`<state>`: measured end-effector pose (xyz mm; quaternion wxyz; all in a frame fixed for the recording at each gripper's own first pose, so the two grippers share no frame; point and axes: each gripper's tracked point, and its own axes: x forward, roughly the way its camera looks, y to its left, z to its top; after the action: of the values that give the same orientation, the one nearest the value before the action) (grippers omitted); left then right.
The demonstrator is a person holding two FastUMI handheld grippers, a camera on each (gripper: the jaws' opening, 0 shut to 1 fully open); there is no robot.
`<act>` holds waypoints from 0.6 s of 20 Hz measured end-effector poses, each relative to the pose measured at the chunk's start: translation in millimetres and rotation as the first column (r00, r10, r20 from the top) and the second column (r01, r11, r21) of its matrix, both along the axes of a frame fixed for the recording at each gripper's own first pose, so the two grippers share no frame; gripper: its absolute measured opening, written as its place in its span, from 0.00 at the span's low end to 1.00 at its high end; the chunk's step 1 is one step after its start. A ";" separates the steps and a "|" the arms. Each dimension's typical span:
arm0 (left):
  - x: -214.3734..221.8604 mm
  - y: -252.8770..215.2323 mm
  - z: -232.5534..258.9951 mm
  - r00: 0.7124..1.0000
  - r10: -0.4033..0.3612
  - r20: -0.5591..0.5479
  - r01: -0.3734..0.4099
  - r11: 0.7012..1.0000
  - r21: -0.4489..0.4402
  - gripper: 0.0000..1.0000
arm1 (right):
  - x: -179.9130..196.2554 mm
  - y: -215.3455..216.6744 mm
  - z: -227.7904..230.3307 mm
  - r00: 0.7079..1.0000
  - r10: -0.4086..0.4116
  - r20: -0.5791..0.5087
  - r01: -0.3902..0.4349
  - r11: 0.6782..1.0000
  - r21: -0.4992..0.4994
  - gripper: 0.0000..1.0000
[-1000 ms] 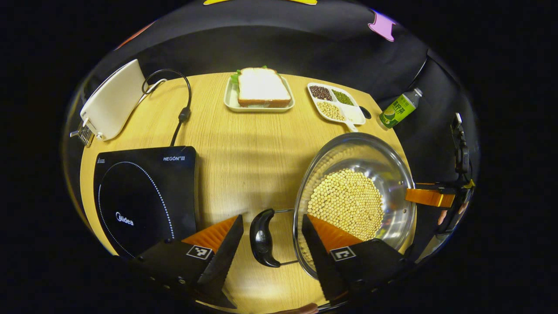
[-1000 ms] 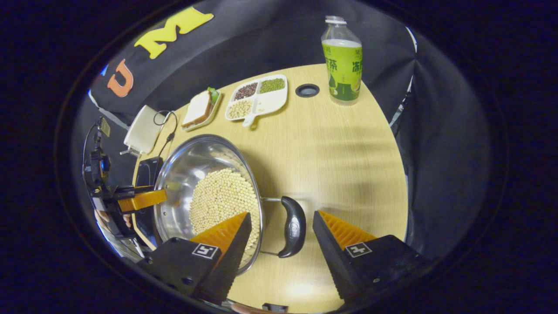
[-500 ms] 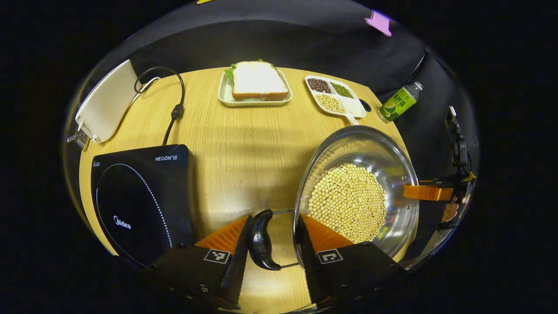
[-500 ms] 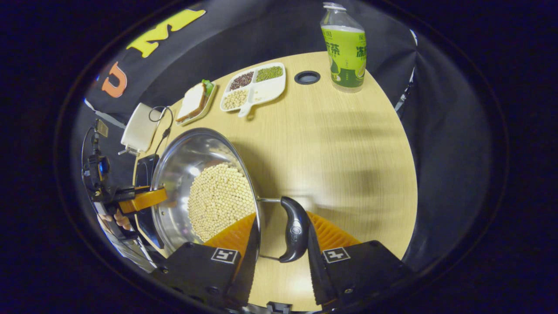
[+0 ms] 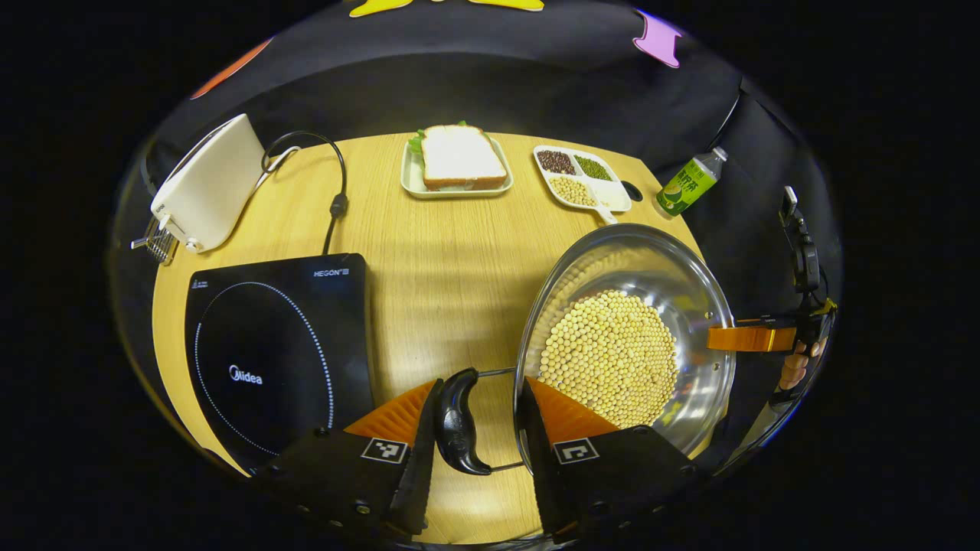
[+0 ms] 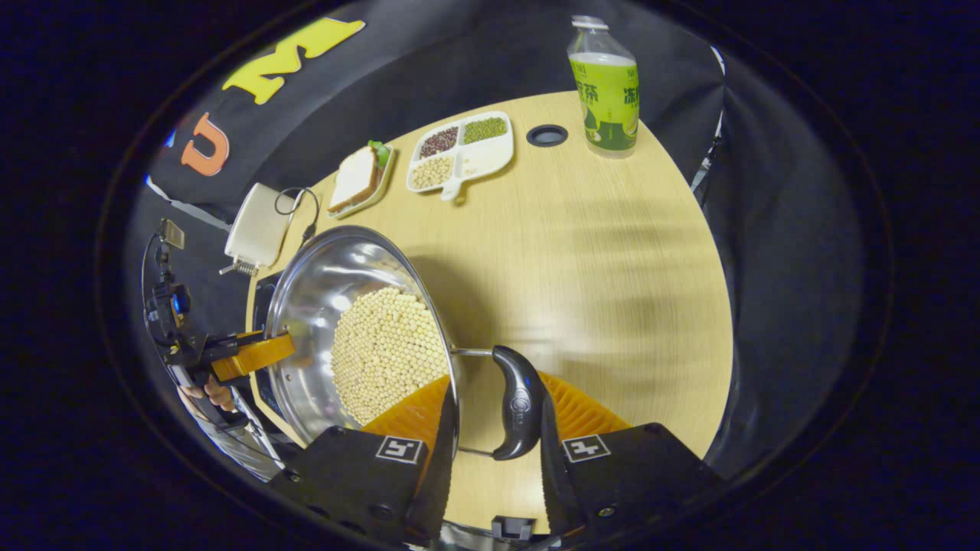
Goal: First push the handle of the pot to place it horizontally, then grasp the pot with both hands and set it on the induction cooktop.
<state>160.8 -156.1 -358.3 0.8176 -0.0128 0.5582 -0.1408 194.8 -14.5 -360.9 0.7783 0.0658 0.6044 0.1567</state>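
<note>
A steel pot (image 5: 689,283) holding pale beans stands at the right of the table in the left gripper view. My left gripper (image 5: 482,381) is shut across its black handle (image 5: 457,421), one finger outside the handle and the other inside the rim. My right gripper (image 6: 497,379) is shut the same way on the opposite black handle (image 6: 519,402) of the pot (image 6: 329,283). Across the pot each view shows the other gripper's finger (image 5: 746,338) (image 6: 249,356) and a hand (image 5: 796,369). The black induction cooktop (image 5: 276,352) lies left of the pot, both handles level.
At the back of the table sit a sandwich on a tray (image 5: 459,157), a divided dish of beans (image 5: 582,180) and a green bottle (image 5: 685,184). A white appliance (image 5: 207,184) with a black cable (image 5: 334,203) lies behind the cooktop. A round hole (image 6: 547,135) marks the tabletop.
Both grippers went from open around the handles to shut on them. In the last half second the cooktop has drawn closer in the left gripper view.
</note>
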 end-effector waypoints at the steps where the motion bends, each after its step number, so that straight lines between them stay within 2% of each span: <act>1: -2.7 5.5 6.8 1.000 0.002 0.006 -0.002 1.000 -0.006 0.45 | -2.8 4.3 9.6 1.000 0.005 0.014 -0.005 1.000 -0.005 0.51; 2: -4.8 11.7 14.6 1.000 0.007 0.014 -0.006 1.000 -0.013 0.64 | -6.9 10.0 18.8 1.000 0.008 0.023 -0.008 1.000 -0.009 0.51; 3: -6.7 19.1 23.0 1.000 0.011 0.021 -0.010 1.000 -0.018 0.54 | -11.2 17.0 27.2 0.999 0.013 0.033 -0.013 1.000 -0.013 0.51; 4: -8.4 27.3 31.1 0.999 0.015 0.030 -0.014 1.000 -0.021 0.65 | -15.1 24.7 34.8 0.999 0.018 0.042 -0.018 1.000 -0.014 0.51; 6: -11.2 45.2 44.1 0.999 0.025 0.048 -0.024 0.999 -0.027 0.64 | -22.7 44.7 48.8 0.998 0.029 0.056 -0.028 1.000 -0.012 0.51; 7: -13.1 55.6 48.7 0.998 0.031 0.053 -0.030 0.999 -0.027 0.54 | -25.1 55.4 53.6 0.998 0.034 0.058 -0.034 0.999 -0.009 0.51; 8: -14.2 67.4 54.3 0.998 0.038 0.058 -0.036 0.999 -0.026 0.54 | -28.1 68.1 59.0 0.997 0.038 0.061 -0.038 0.999 -0.007 0.51; 9: -14.2 79.6 57.7 0.997 0.045 0.063 -0.044 0.999 -0.025 0.44 | -30.3 80.9 63.2 0.997 0.045 0.063 -0.045 0.999 -0.005 0.51; 10: -15.3 92.6 62.3 0.996 0.053 0.066 -0.052 0.998 -0.024 0.54 | -32.4 95.1 67.3 0.997 0.051 0.066 -0.051 0.999 -0.001 0.51; 11: -16.2 106.6 65.9 0.996 0.063 0.071 -0.062 0.998 -0.022 0.60 | -33.9 108.9 69.3 0.996 0.060 0.066 -0.060 0.998 0.002 0.51; 12: -16.5 120.1 69.9 0.995 0.073 0.073 -0.072 0.997 -0.021 0.54 | -36.0 123.1 69.6 0.996 0.067 0.066 -0.068 0.998 0.006 0.51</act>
<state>144.3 -36.0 -288.4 0.8421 -0.0353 0.5255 -0.1163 158.8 108.7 -291.3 0.7918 0.0435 0.5796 0.1875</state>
